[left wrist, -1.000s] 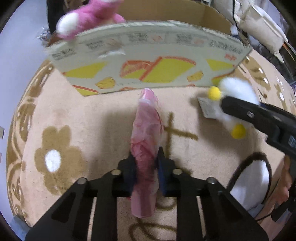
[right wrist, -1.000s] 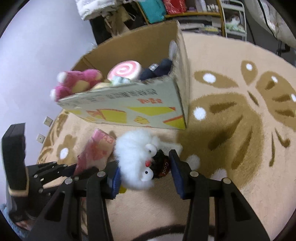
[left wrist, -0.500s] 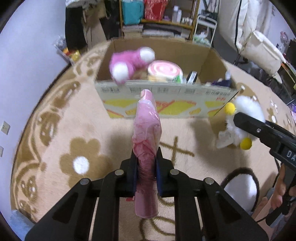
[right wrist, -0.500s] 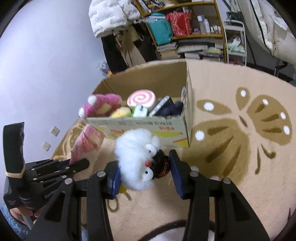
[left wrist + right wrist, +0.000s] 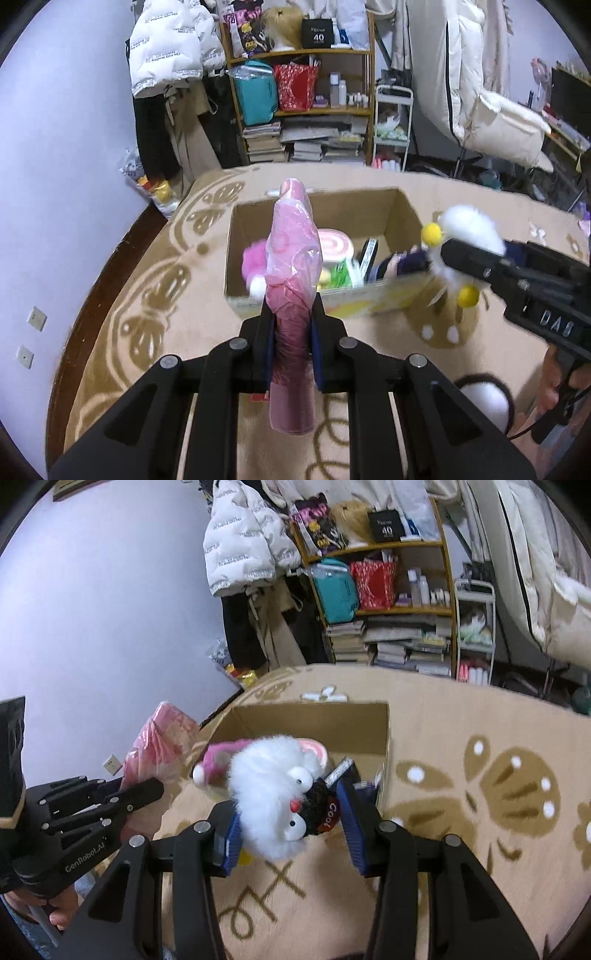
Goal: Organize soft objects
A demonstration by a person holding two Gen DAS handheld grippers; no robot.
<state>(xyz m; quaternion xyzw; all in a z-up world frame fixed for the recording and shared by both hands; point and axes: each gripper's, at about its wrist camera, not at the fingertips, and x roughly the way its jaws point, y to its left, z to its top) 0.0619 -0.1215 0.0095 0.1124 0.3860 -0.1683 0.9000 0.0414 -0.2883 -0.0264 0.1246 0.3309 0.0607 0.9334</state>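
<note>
Left gripper (image 5: 292, 330) clamped on pink plastic-wrapped bundle (image 5: 293, 266), right gripper (image 5: 288, 832) gripping white fluffy toy (image 5: 275, 794), cardboard box (image 5: 402, 210) on patterned rug (image 5: 155, 280) beyond.

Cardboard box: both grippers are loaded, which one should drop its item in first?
Right, probably. The right gripper, shut on the white fluffy toy, sits nearer the cardboard box than the left gripper with its pink bag.
</note>
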